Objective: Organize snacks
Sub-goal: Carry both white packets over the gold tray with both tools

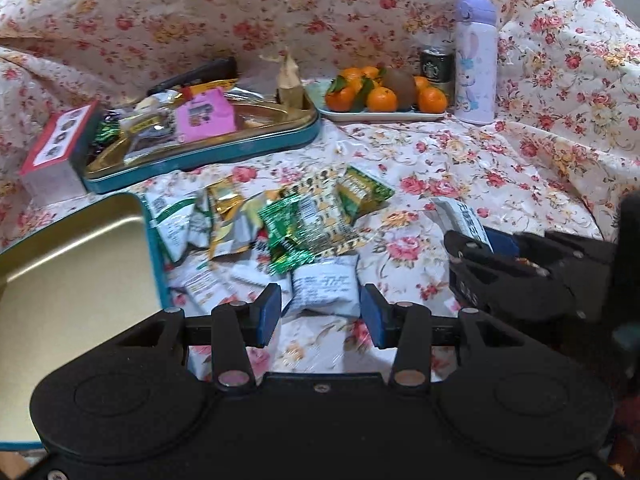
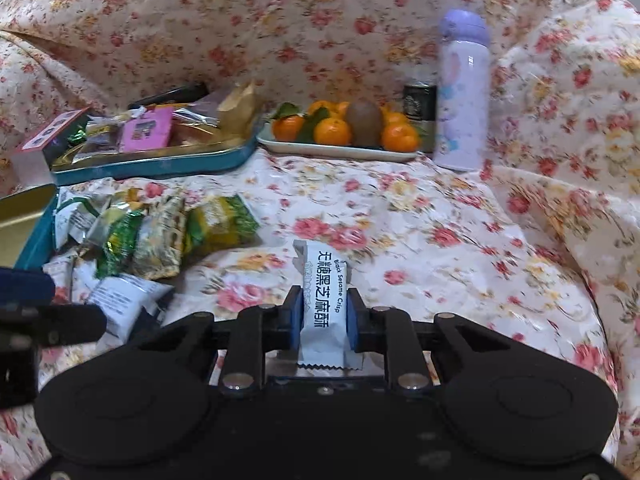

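Right wrist view: my right gripper (image 2: 323, 316) clenches a black sesame crisp packet (image 2: 322, 300); lift straight, carry left to the gold-lined tin (image 2: 24, 224). Left gripper (image 1: 320, 312) gapes empty.

The white snack packet (image 2: 323, 312) carries vertical Chinese characters, 无糖黑芝麻酥, with "Black Sesame Crisp" in small English letters alongside. The dark can (image 1: 437, 67) behind the plate of fruit shows a round green-and-white Starbucks logo. Print on the other wrappers and on the pink box is too blurred to read.
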